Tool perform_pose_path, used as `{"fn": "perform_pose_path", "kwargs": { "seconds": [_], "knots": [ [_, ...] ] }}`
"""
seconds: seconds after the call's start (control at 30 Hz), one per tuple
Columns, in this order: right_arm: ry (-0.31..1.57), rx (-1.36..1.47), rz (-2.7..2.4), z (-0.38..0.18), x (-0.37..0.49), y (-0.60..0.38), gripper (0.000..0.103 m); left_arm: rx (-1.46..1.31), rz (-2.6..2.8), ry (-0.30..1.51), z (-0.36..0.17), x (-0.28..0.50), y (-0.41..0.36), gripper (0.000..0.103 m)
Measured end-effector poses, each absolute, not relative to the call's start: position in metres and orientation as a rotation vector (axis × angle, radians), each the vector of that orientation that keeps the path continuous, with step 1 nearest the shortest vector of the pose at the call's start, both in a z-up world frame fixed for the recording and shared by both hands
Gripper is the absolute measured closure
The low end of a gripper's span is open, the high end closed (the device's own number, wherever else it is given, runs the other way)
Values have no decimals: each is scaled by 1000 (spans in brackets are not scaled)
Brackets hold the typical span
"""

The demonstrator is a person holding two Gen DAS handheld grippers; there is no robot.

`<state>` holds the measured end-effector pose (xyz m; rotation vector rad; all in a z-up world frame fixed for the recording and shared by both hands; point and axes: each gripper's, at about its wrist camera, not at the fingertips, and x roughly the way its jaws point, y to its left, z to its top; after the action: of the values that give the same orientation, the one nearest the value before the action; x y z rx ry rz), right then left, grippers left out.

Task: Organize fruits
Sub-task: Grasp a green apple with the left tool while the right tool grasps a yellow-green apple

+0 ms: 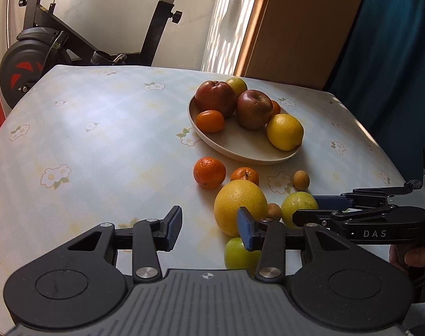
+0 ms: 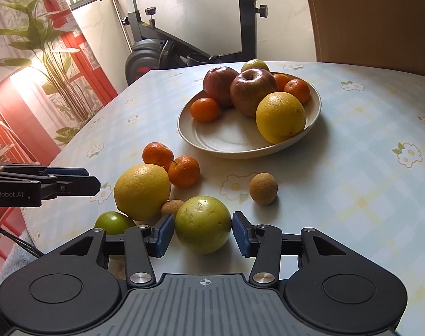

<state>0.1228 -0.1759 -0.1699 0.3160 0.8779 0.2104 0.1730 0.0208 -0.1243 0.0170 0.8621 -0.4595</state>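
A cream bowl point(image 2: 209, 142) point(image 1: 240, 151) holds two red apples point(image 2: 253, 91), a yellow citrus point(image 2: 279, 117), tangerines and a green fruit. Loose on the table lie two tangerines point(image 2: 184, 170), a big yellow citrus point(image 2: 142, 190) point(image 1: 239, 204), two small brown fruits point(image 2: 263, 188), a small green apple point(image 2: 114, 222) and a yellow-green fruit point(image 2: 203, 224) point(image 1: 297, 204). My right gripper point(image 2: 203, 235) is open, its pads either side of the yellow-green fruit. My left gripper point(image 1: 209, 231) is open and empty above the table, left of the big citrus.
The table has a pale checked flower cloth point(image 1: 100, 140). An exercise bike point(image 1: 44, 53) stands behind its far edge. A potted plant point(image 2: 52, 64) and red wall are at the left. A wooden panel point(image 1: 296, 28) is at the back right.
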Motion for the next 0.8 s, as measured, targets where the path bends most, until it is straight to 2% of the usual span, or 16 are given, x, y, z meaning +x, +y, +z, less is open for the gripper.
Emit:
{"fn": "perform_pose_path", "kwargs": {
  "seconds": [0.17, 0.8],
  "knots": [
    [868, 292, 198, -169, 119, -175, 61, 25, -491, 875, -127, 171, 17, 46],
    [836, 311, 161, -171, 103, -181, 61, 59, -584, 1003, -156, 171, -2, 47]
  ]
}}
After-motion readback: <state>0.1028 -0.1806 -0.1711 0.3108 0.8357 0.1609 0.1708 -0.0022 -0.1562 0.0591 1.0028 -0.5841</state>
